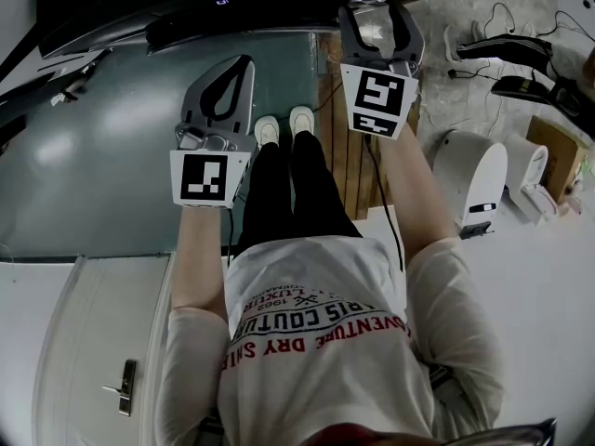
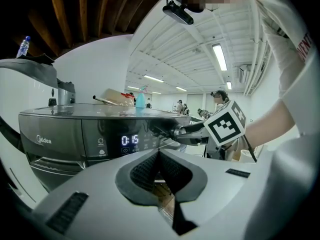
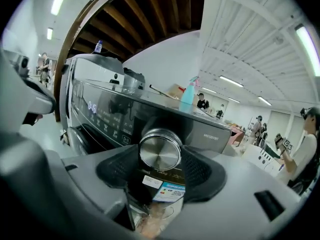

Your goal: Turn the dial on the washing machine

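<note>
The dark grey washing machine point(image 3: 215, 134) fills the right gripper view, and its round silver dial point(image 3: 160, 149) sits between the two black pads point(image 3: 200, 171) of my right gripper point(image 3: 160, 156). The pads flank the dial's rim closely, but no firm press shows. In the head view the right gripper point(image 1: 376, 7) reaches to the machine's front edge at the top. My left gripper point(image 1: 244, 63) hangs lower and to the left, shut on nothing. The left gripper view shows its pads point(image 2: 147, 171) meeting at the tip, and beyond them the machine's lit display point(image 2: 130, 140) and the right gripper point(image 2: 187, 132) at the panel.
A blue bottle point(image 3: 187, 96) and other items stand on top of the machine. A grey-green floor mat point(image 1: 112, 147) lies at left and white appliances point(image 1: 483, 184) with cables at right. A white door with a handle point(image 1: 125, 384) is at lower left. People stand far off.
</note>
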